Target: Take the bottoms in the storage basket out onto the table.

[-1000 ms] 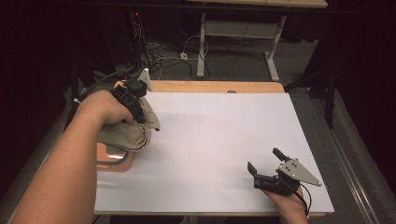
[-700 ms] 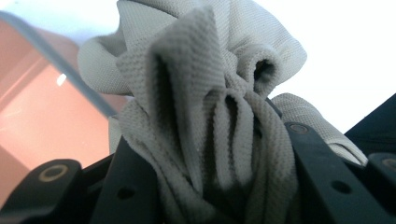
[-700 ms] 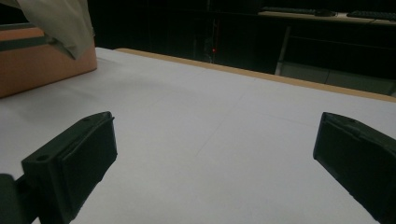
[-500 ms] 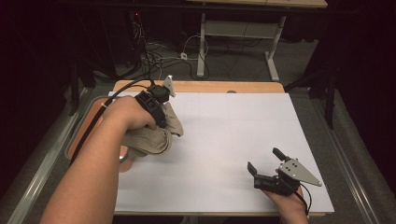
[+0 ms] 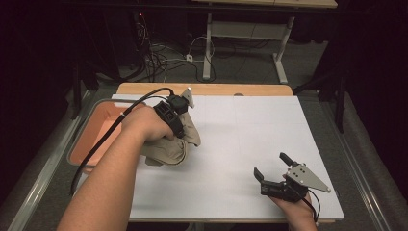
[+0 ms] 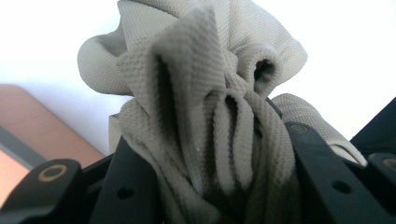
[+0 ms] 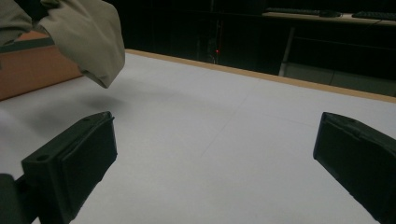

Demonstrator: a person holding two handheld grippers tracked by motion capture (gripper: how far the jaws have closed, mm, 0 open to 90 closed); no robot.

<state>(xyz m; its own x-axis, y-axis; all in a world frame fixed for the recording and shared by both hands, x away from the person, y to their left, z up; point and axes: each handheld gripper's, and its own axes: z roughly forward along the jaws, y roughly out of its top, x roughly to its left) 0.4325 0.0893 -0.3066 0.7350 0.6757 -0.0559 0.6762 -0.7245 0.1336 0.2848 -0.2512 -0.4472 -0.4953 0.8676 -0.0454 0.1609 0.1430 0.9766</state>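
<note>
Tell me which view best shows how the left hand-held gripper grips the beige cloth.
The left gripper view: the beige cloth bunches between both jaws. The high view shows the cloth under the hand; the right gripper view shows a hanging corner.

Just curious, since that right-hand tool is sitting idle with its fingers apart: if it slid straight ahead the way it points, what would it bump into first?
Probably nothing on the white tabletop: the right gripper faces bare surface to the far edge. The bunched beige cloth hangs off to one side, likely outside its path.
</note>
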